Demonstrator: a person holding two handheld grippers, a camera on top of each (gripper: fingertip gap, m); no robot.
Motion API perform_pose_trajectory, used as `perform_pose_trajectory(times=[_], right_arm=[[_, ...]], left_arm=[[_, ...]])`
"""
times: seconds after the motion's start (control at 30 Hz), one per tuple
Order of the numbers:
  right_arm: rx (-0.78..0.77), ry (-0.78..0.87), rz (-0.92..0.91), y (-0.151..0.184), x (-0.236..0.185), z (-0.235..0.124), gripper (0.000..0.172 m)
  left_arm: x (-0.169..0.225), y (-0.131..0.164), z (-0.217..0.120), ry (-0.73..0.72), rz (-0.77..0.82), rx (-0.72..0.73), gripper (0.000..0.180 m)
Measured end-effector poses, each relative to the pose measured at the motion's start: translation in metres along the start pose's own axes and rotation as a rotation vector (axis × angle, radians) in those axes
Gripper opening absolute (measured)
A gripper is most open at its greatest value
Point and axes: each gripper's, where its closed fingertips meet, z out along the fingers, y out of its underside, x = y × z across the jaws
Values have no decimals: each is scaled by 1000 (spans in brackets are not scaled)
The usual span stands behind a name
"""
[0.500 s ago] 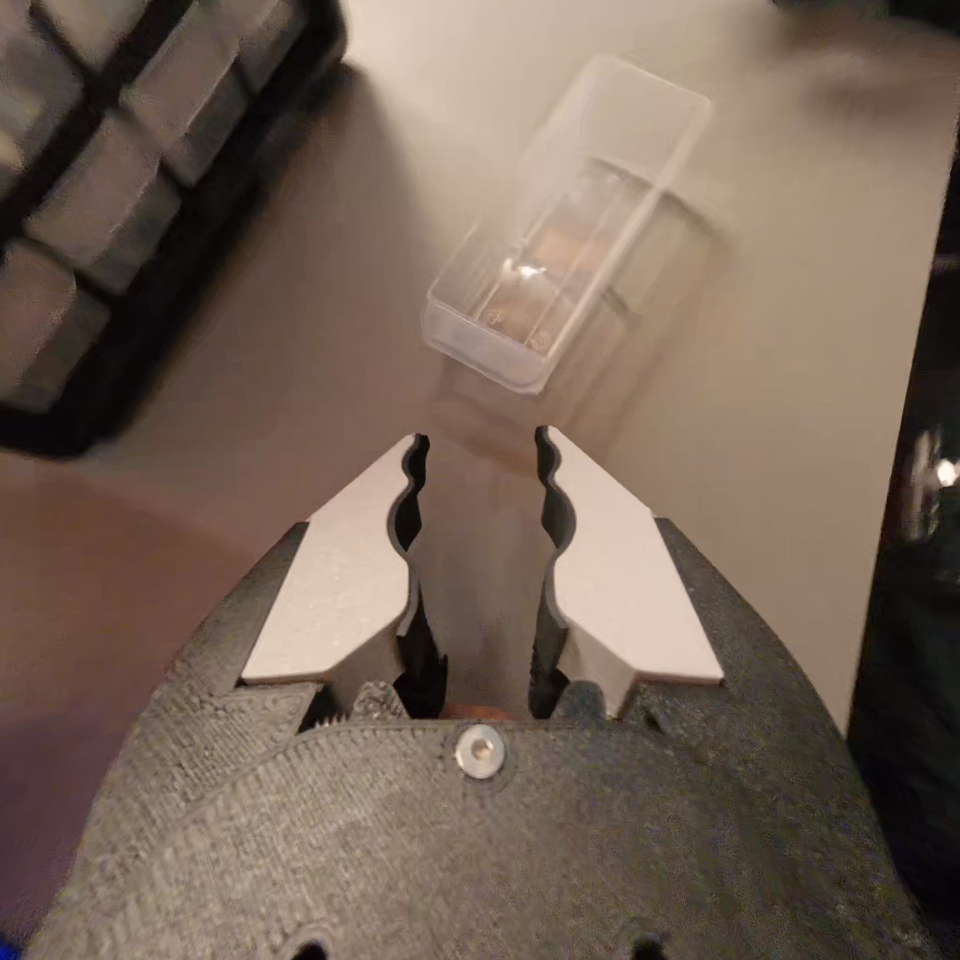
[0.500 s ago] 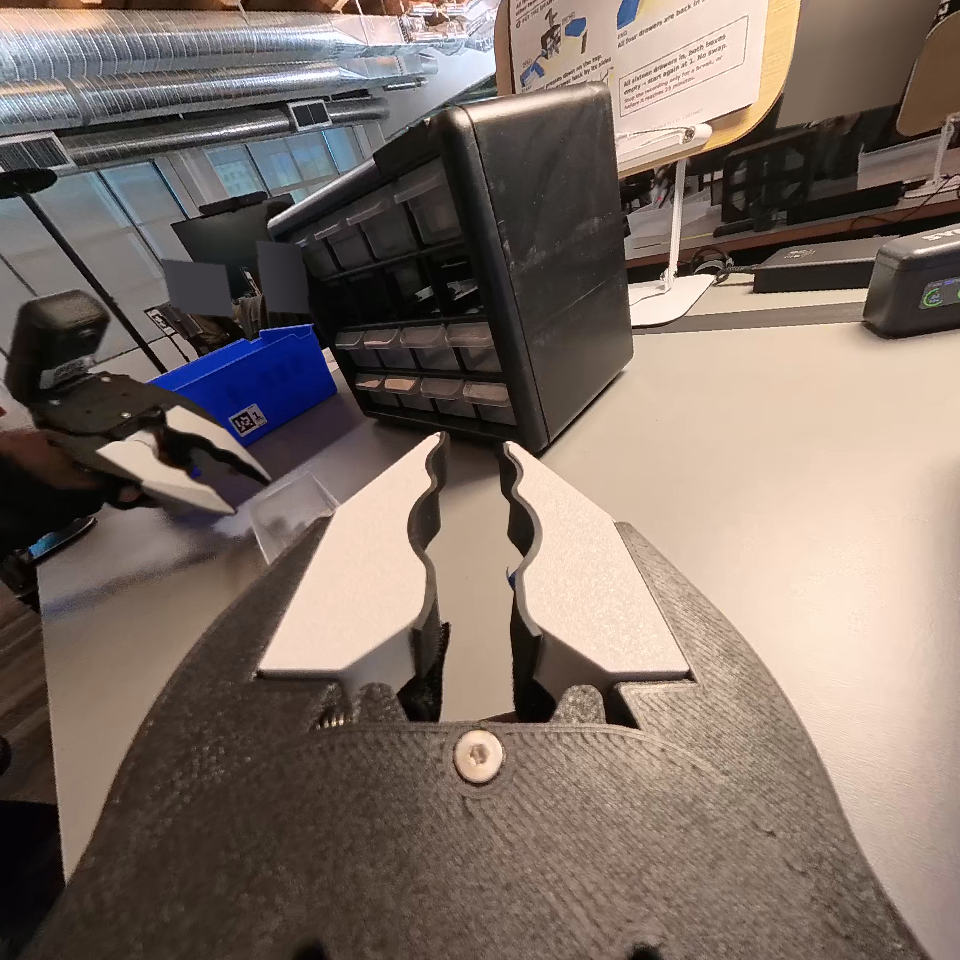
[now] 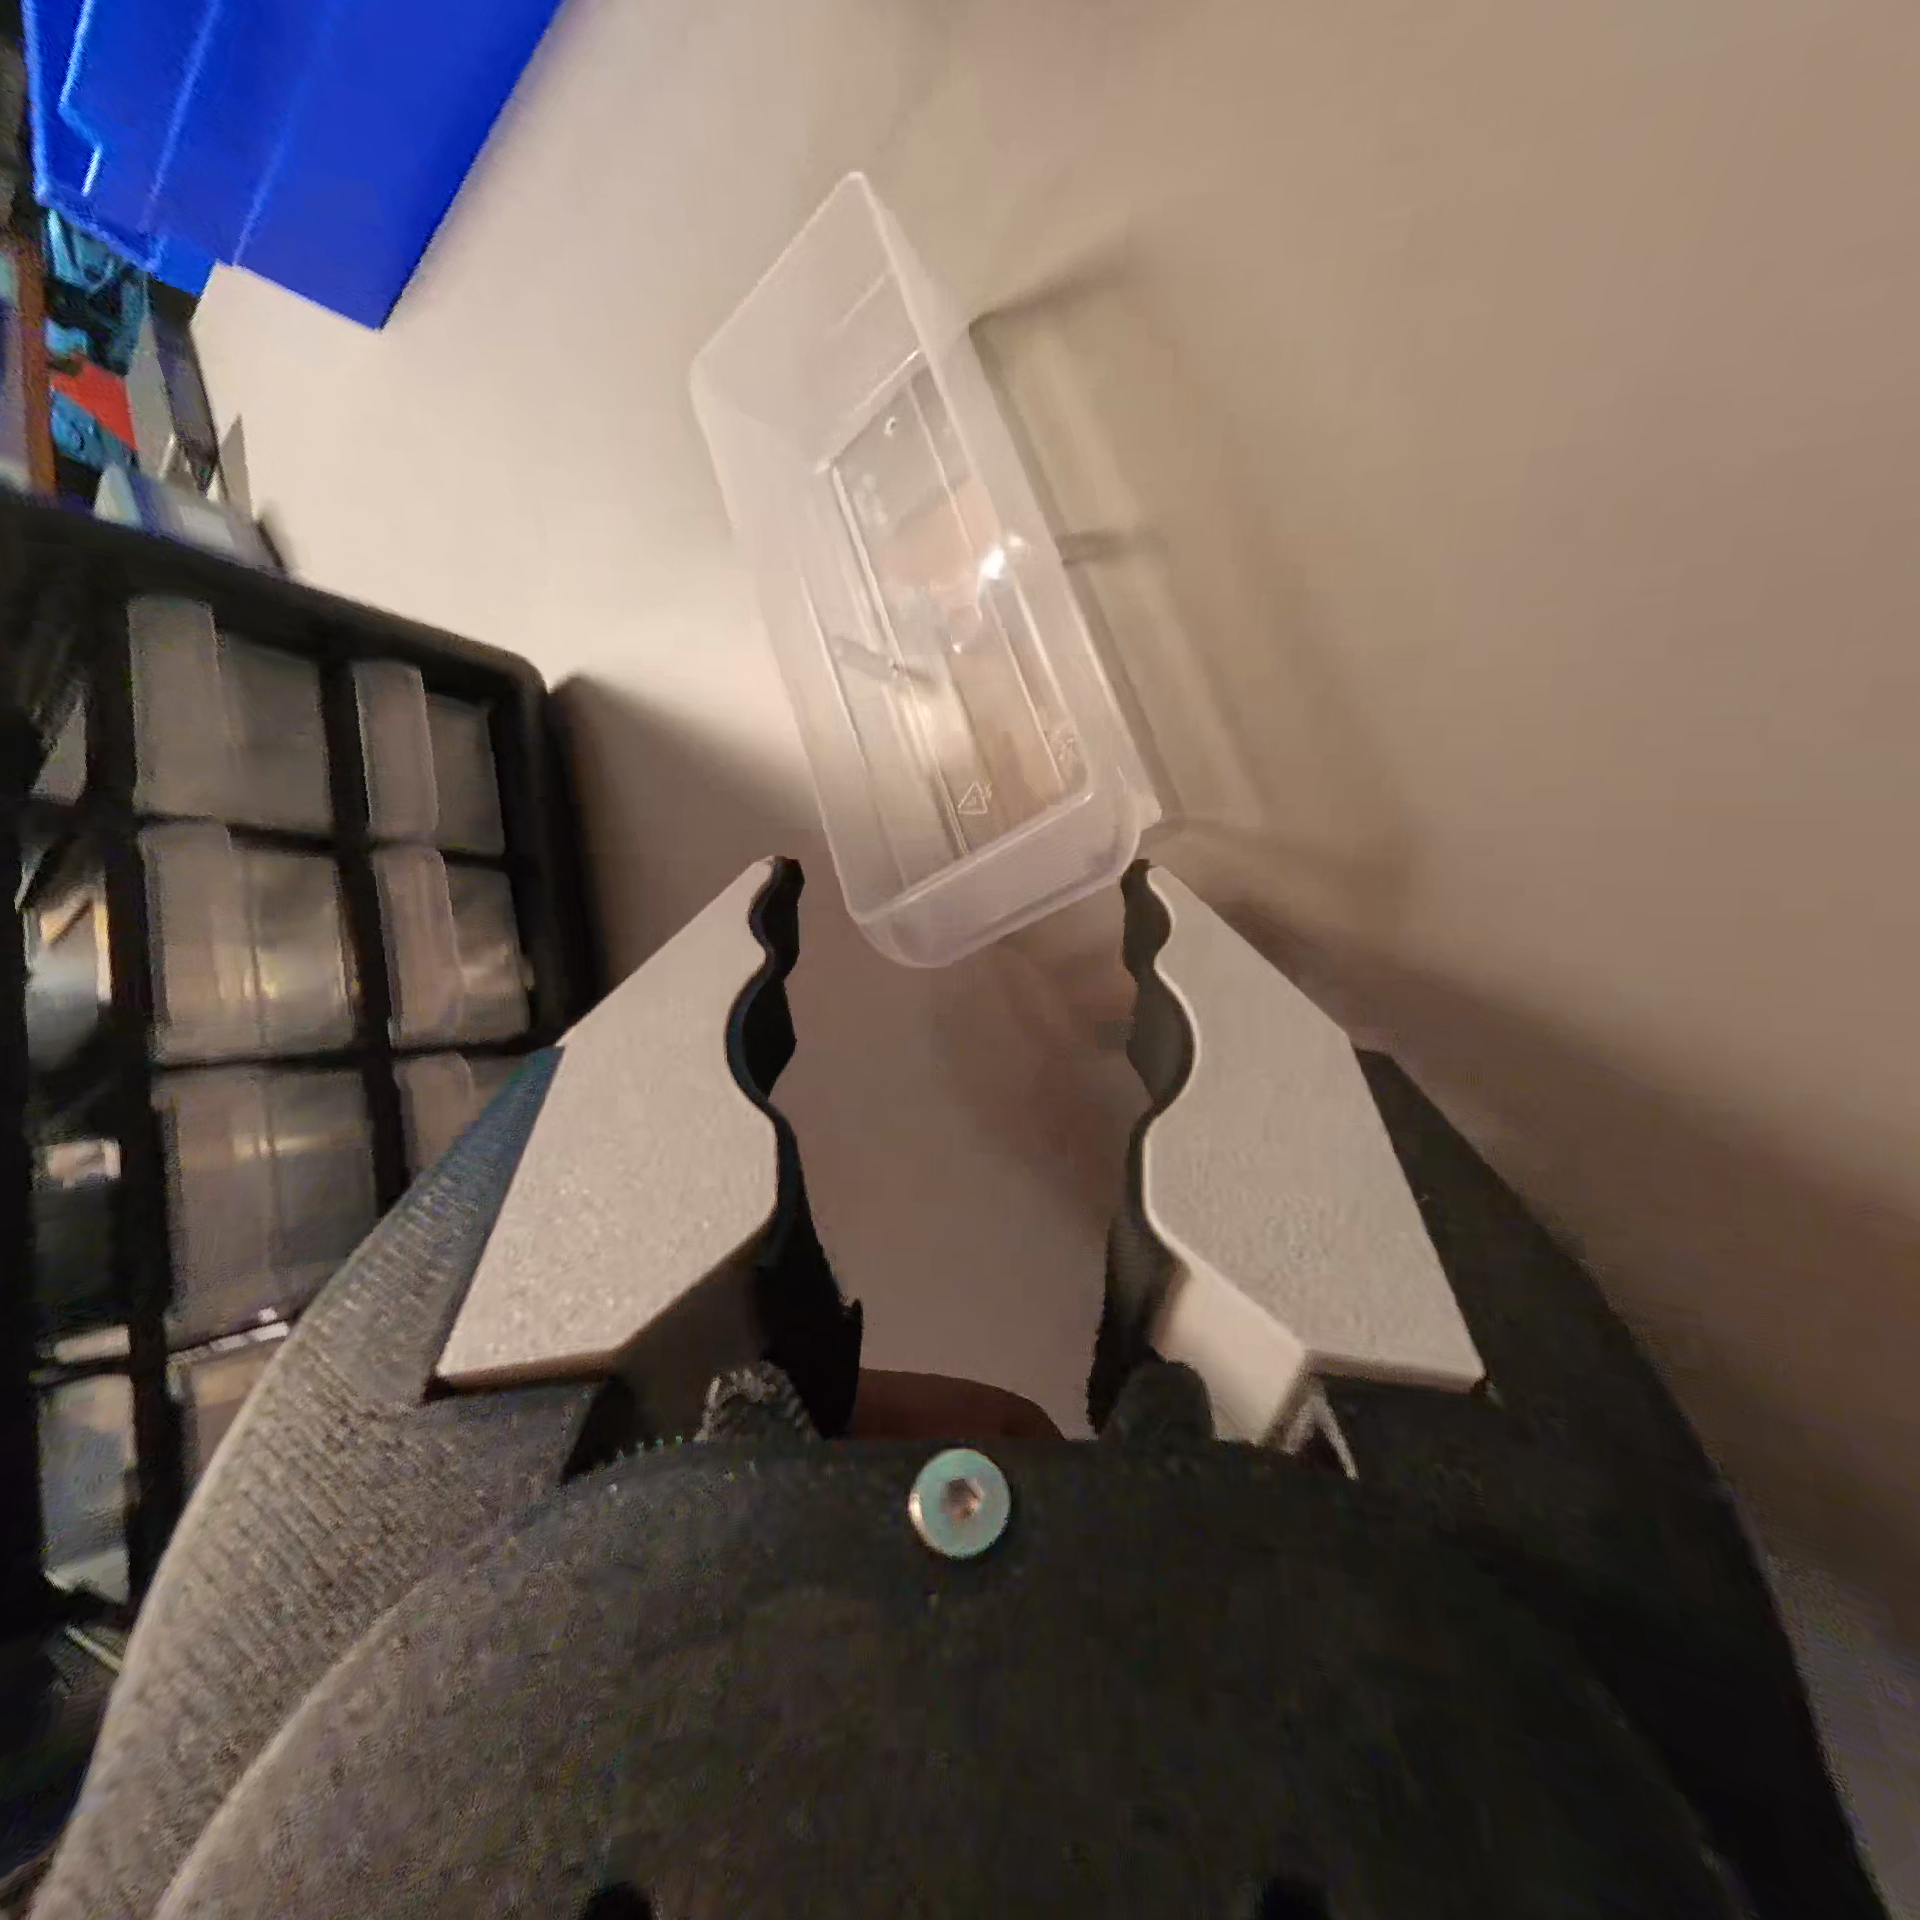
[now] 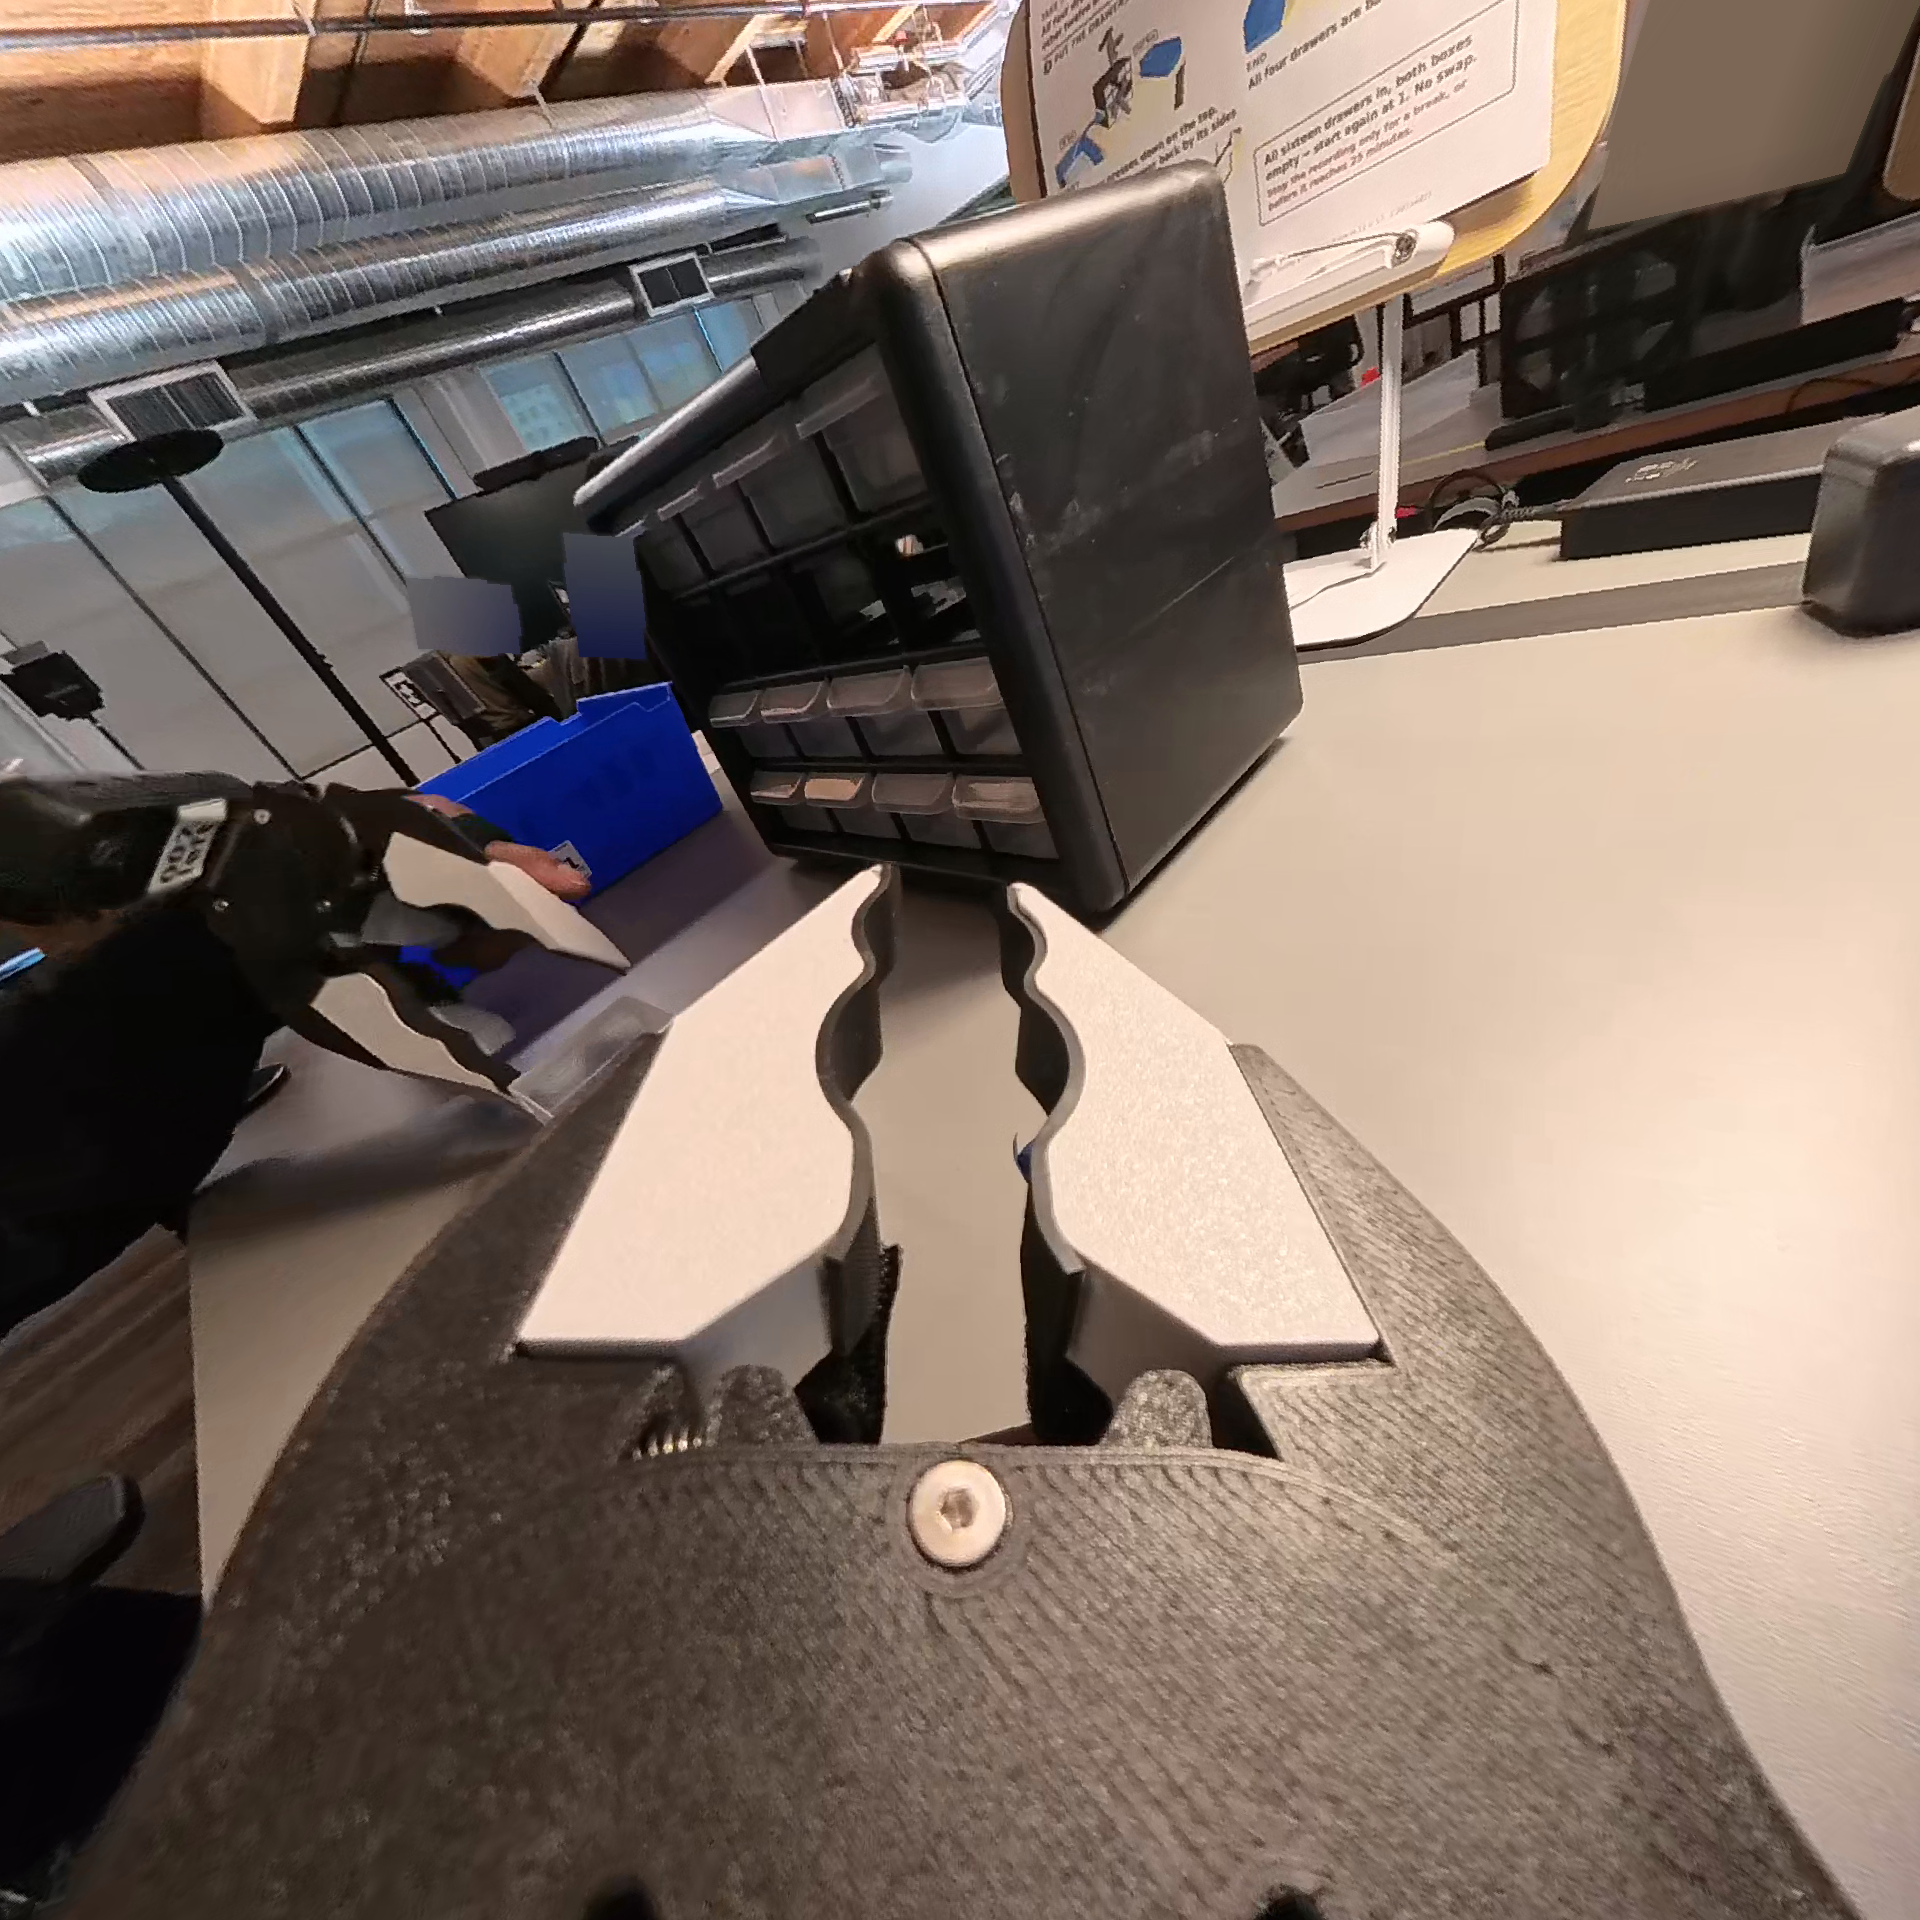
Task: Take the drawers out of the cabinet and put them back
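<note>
Now the clear drawer (image 3: 914, 582) lies loose on the grey table (image 3: 1507, 416), just right of the black cabinet (image 4: 1039, 540) — thin see-through plastic, so likely light, fairly stiff, slick-walled, and liable to skate if nudged. Best bet: pinch the short near end wall. Left gripper (image 3: 961, 883) spread wide, that end just ahead of its tips, neither pad touching. Right gripper (image 4: 945, 894) parted narrowly on nothing, aimed at the cabinet. Count: one drawer out, one cabinet (several slots look dark and empty), one blue bin (image 4: 592, 779).

Silver ceiling ducts (image 4: 364, 218) over glass windows (image 4: 343, 488), grey table (image 4: 1558, 935).
</note>
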Motion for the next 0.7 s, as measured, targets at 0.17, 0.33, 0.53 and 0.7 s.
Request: perform_pose_trajectory(times=[0.17, 0.33, 0.53, 0.7], right_arm=[[-59, -3, -4, 7, 1, 9, 20], [-147, -6, -118, -1, -8, 29, 20], [-74, 21, -269, -87, -10, 68, 22], [-132, 132, -183, -137, 13, 114, 32]], left_arm=[[15, -4, 13, 112, 77, -35, 40], [18, -23, 4, 196, 14, 26, 24], [-12, -62, -22, 151, -90, 195, 19], [-47, -82, -40, 50, -135, 226, 19]])
